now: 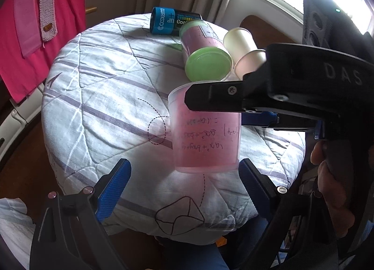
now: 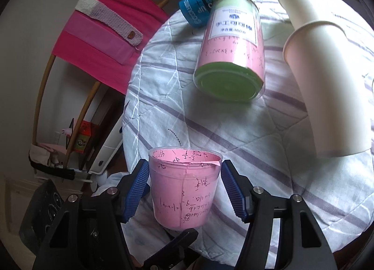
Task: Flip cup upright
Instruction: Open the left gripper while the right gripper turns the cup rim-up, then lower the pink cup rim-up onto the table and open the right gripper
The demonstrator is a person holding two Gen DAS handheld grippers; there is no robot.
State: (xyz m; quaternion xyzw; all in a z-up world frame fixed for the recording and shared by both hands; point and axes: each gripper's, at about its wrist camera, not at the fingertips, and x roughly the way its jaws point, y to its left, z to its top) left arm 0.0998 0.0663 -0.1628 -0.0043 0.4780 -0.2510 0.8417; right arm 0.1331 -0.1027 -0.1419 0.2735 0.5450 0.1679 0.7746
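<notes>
A clear plastic cup [image 1: 206, 139] lined with pink paper bearing handwritten maths sits between the blue fingers of my right gripper [image 2: 184, 190]; the cup [image 2: 184, 185] fills the gap, its mouth facing away from the right camera. In the left wrist view the right gripper's black finger [image 1: 215, 99] crosses the cup's upper part, and the cup hangs above the quilted round table [image 1: 98, 87]. My left gripper [image 1: 184, 190] is open and empty, its fingertips just below the cup and apart from it.
A jar with green ends [image 1: 203, 52] lies on its side at the table's far side, with a blue can [image 1: 168, 20] behind it and stacked white paper cups [image 1: 245, 50] to its right. Pink cloth [image 1: 30, 24] hangs at the left. The table edge [image 2: 133, 96] drops off left.
</notes>
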